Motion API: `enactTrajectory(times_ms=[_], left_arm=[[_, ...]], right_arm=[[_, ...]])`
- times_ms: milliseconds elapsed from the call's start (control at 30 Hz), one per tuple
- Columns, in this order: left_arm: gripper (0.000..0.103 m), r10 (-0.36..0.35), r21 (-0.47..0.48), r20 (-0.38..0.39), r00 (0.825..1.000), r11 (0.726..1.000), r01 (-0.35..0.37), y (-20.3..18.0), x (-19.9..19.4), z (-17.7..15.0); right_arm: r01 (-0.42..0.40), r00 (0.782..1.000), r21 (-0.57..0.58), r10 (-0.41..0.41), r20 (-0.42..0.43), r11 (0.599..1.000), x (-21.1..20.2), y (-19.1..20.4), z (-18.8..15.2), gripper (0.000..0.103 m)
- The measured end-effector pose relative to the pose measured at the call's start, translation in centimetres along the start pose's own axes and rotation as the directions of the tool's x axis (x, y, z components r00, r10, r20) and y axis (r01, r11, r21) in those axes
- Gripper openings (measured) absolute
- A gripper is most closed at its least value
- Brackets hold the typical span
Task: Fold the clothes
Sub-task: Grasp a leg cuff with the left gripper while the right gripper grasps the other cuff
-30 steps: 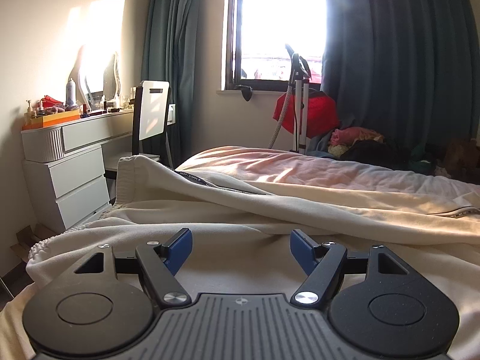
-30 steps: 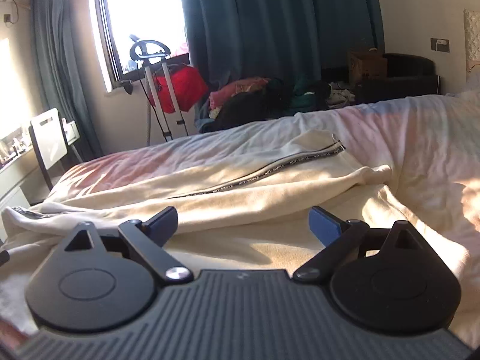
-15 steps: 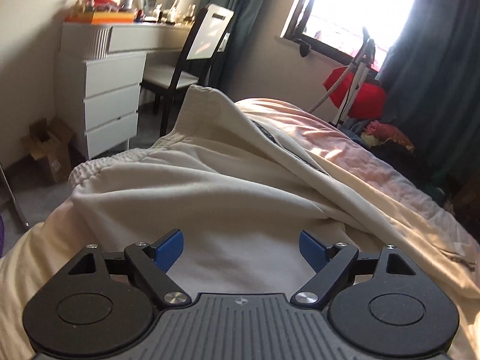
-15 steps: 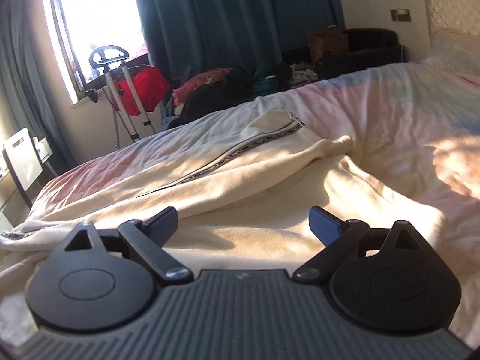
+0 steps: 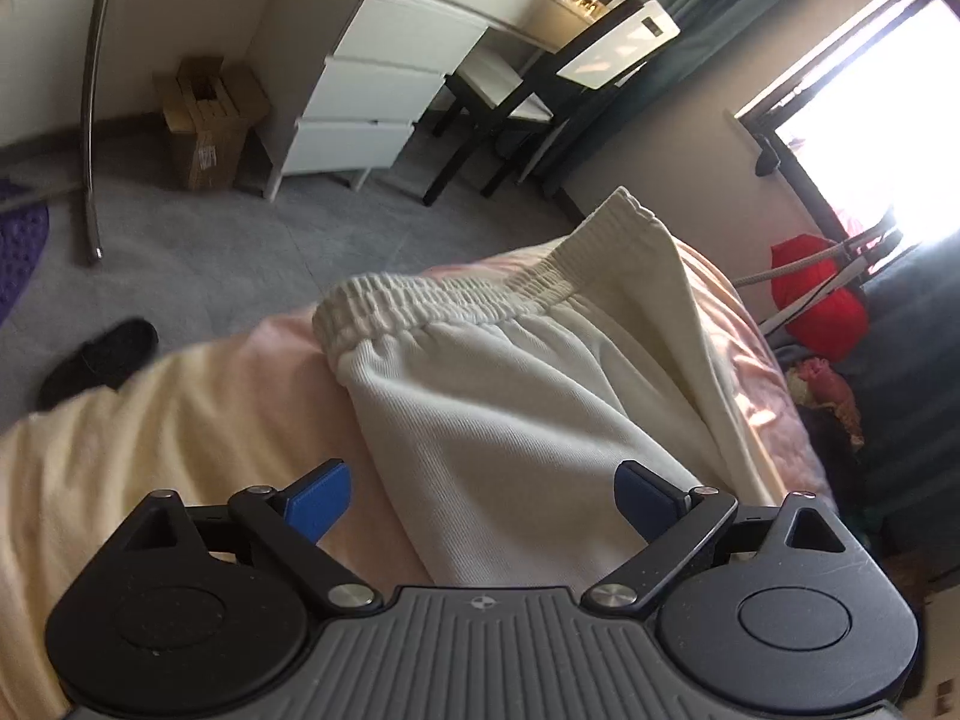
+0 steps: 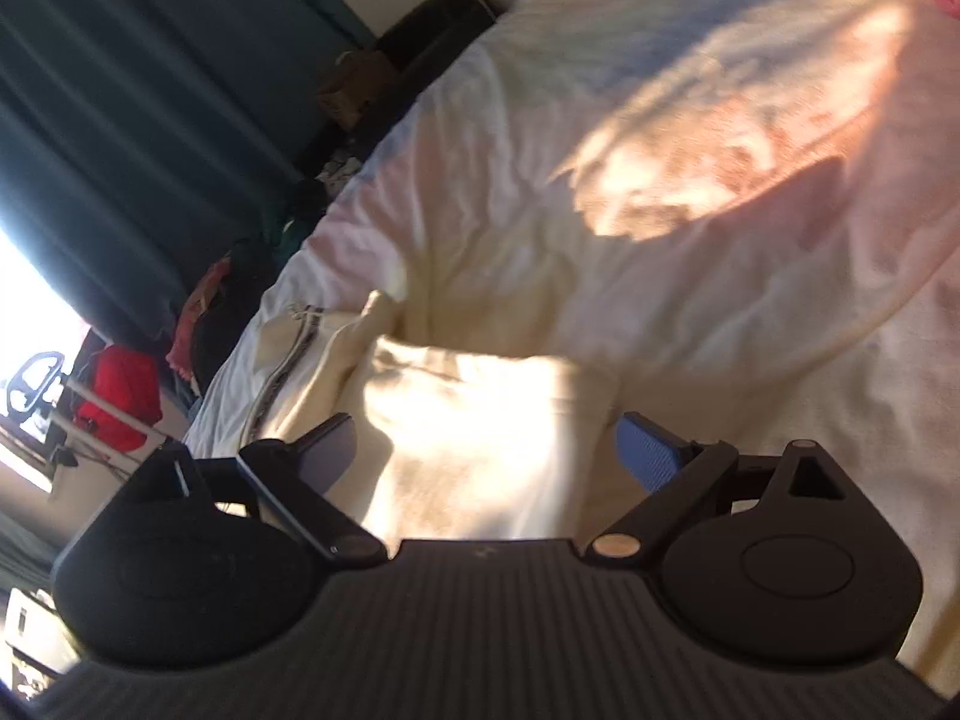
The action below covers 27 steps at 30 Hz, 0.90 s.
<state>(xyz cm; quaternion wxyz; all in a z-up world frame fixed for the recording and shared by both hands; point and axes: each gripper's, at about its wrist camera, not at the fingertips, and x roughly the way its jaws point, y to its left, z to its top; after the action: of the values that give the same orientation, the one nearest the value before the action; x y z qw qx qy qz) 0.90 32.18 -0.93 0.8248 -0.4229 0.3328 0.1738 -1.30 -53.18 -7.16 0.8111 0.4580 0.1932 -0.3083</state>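
Cream trousers lie on the pink bed. In the left wrist view their elastic waistband is bunched at the bed's left edge. My left gripper is open just above the cloth below the waistband. In the right wrist view the leg end lies lit by sun, with a striped side seam to its left. My right gripper is open over the leg end, one finger either side of it.
The bedsheet spreads ahead to the right. Left of the bed are grey floor, a white drawer unit, a chair, a cardboard box and a dark shoe. A red bag sits by the window.
Both grippers have tipped downwards and rolled. The left has swung left towards the waistband; the right has swung right to the leg end. Both stay open.
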Motion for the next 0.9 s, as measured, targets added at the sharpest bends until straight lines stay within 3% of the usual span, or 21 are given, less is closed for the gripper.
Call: enactTrajectory(times_ms=[67, 133, 267, 400, 467, 500, 533, 567, 767, 900], left_arm=[[0.096, -0.088, -0.101, -0.035, 0.996, 0.991, 0.084, 0.8, 0.3, -0.1], [0.096, -0.156, -0.152, -0.041, 0.987, 0.977, 0.148, 1.2, 0.6, -0.2], [0.097, -0.135, -0.133, -0.049, 0.99, 0.983, 0.128, 0.9, 1.0, 0.2], [0.097, -0.143, -0.197, -0.041, 0.989, 0.971, 0.132, 1.5, 1.2, 0.3], [0.098, -0.133, -0.216, -0.017, 0.991, 0.968, 0.126, 1.9, 1.2, 0.5], [0.098, -0.115, -0.22, -0.009, 0.993, 0.969, 0.11, 2.1, 1.1, 0.6], [0.098, -0.106, -0.229, -0.01, 0.994, 0.968, 0.101, 2.4, 1.3, 0.8], [0.098, -0.114, -0.253, -0.018, 0.993, 0.962, 0.106, 2.9, 1.5, 0.9], [0.098, -0.158, -0.396, -0.077, 0.984, 0.911, 0.116, 5.9, 3.1, 0.8], [0.098, -0.179, -0.382, -0.05, 0.983, 0.913, 0.147, 6.2, 4.1, 1.2]], right_arm=[[-0.022, 1.0, 0.034, 0.022, -0.016, 0.999, 0.9, -1.6, 0.5, 0.097], [-0.084, 0.996, 0.054, 0.086, -0.024, 0.995, 1.7, -2.7, 0.7, 0.087], [-0.131, 0.984, 0.131, 0.145, -0.104, 0.983, 4.0, -3.9, 0.3, 0.081], [-0.154, 0.976, 0.133, 0.172, -0.135, 0.979, 5.6, -3.5, -0.1, 0.075], [-0.151, 0.975, 0.111, 0.166, -0.145, 0.982, 6.2, -3.0, 0.0, 0.062], [-0.131, 0.978, 0.086, 0.143, -0.152, 0.988, 6.4, -2.7, 0.0, 0.047], [-0.109, 0.981, 0.057, 0.116, -0.153, 0.992, 6.4, -2.5, -0.1, 0.021], [-0.083, 0.985, 0.032, 0.087, -0.15, 0.996, 6.4, -2.4, -0.1, 0.011], [-0.143, 0.986, 0.085, 0.15, -0.075, 0.986, 5.2, -2.8, 0.5, 0.008], [-0.152, 0.987, 0.064, 0.155, -0.045, 0.986, 4.8, -2.5, 0.6, 0.008]])
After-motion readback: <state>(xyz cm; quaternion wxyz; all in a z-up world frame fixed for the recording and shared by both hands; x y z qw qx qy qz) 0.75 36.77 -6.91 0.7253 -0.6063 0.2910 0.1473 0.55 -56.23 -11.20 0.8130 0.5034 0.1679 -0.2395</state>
